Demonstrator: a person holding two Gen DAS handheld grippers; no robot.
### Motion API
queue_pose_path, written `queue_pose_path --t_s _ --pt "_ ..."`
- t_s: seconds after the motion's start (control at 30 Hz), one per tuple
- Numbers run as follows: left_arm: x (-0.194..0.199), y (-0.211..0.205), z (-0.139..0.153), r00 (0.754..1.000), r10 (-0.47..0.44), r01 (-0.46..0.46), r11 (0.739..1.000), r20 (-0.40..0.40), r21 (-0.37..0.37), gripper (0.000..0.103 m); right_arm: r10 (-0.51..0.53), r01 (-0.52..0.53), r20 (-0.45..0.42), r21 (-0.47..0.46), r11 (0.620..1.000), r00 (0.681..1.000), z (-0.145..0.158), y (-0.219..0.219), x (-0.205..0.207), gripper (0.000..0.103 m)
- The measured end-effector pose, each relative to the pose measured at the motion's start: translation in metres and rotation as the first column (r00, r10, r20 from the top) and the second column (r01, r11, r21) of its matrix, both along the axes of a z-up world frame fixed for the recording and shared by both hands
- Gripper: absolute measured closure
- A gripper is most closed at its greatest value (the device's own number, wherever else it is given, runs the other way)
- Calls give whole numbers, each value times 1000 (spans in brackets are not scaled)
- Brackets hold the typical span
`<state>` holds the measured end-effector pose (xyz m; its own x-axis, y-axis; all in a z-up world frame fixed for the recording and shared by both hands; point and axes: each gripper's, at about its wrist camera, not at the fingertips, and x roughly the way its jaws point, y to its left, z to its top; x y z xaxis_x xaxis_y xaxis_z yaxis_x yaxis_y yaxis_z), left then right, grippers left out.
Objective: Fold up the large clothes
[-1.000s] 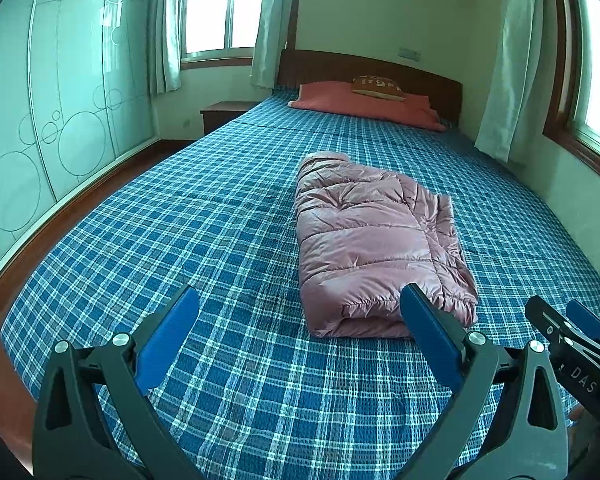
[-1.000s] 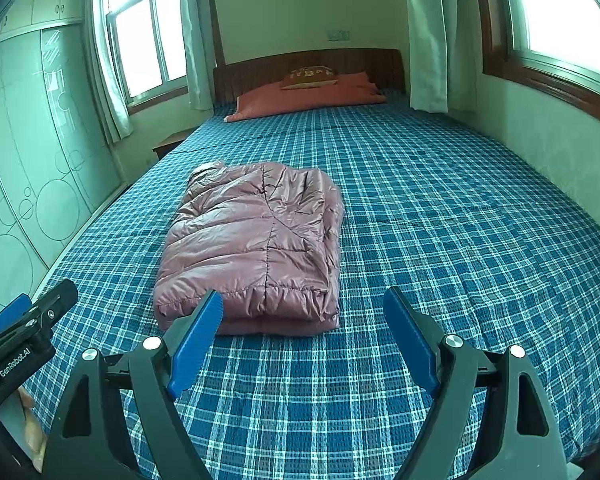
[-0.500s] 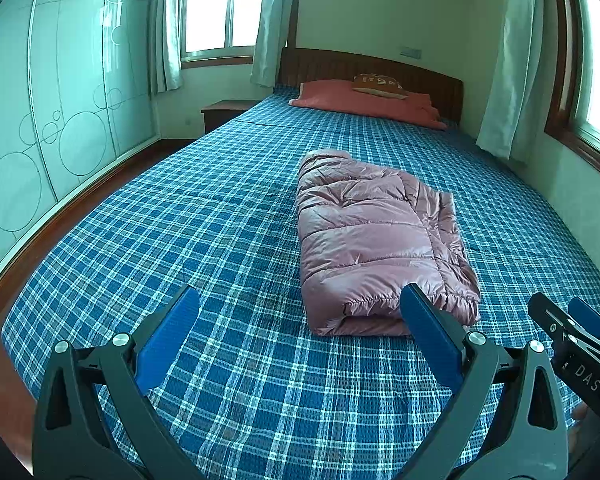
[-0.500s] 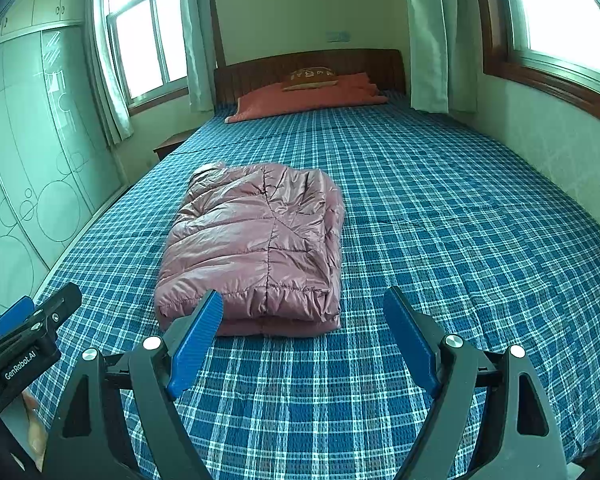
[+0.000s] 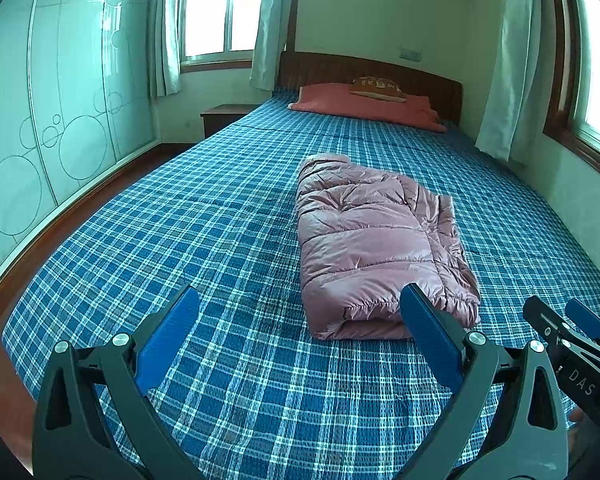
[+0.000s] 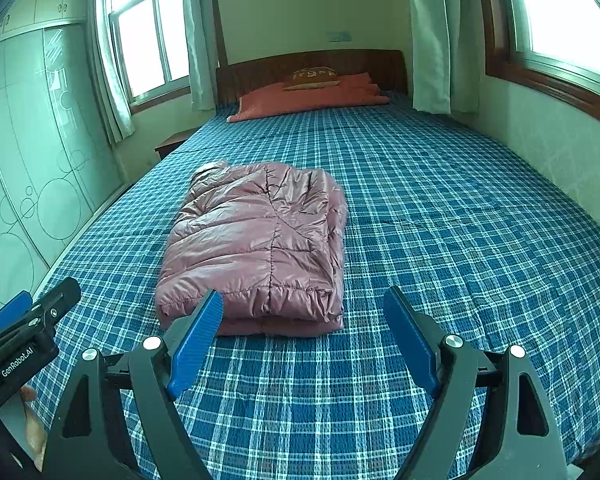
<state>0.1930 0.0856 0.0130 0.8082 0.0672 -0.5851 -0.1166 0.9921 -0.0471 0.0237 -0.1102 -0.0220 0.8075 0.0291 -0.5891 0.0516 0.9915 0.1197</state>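
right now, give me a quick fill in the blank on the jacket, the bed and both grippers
1. The pink puffer jacket lies ____ on the plaid bedspread.
2. Both the left gripper and the right gripper are ____, holding nothing.
3. The red pillow lies against the wooden ____.

Missing words: folded; open; headboard

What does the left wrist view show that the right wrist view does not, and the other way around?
Only the left wrist view shows the left tongs from behind, open over the bedspread, with the right tongs at its right edge.

Only the right wrist view shows the right tongs from behind, open, holding nothing, with the left tongs at its left edge.

Both show the folded pink puffer jacket lying on the blue plaid bed, the red pillow by the headboard, and the wardrobe.
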Motion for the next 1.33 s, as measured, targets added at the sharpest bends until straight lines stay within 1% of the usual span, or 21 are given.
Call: queue_pose_path --t_s 0.4,0.53,0.7,0.77,0.9,0.97,1.1,1.17,1.23,1.33 --pt "0 -1 2 1000 -11 11 1000 7 -10 3 1 -1 -3 -2 1000 1000 -3 0 0 22" --pt "0 -2 0 1000 -1 1 1000 9 -1 3 1 -1 -7 -1 1000 1000 -5 -1 0 22" --pt "4 0 -5 1000 -5 5 1000 -14 -20 2 3 -3 -12 0 1000 1000 -8 -1 1 22" --pt "4 -1 -7 1000 -4 4 1000 -10 -23 2 3 -3 -15 0 1000 1000 -9 -1 1 22" --pt "5 -4 -10 1000 -14 14 1000 0 -10 2 7 -6 -18 2 1000 1000 -11 -1 3 22" --pt "6 -7 -10 999 -35 35 999 -4 -5 2 11 -11 -16 2 1000 1000 -12 -1 3 22" --pt "10 -8 -12 999 -32 32 999 7 -7 2 11 -11 -16 3 1000 1000 -14 -2 6 22" --pt "12 -7 -14 1000 -20 20 1000 6 -7 2 5 -5 -18 6 1000 1000 -17 -5 8 22" --pt "19 -5 -19 1000 -14 14 1000 -11 2 2 -1 1 -22 6 1000 1000 -19 -9 11 22" --pt "31 2 -34 999 0 1 1000 -44 26 2 -25 26 -35 11 1000 999 -29 -22 19 22"
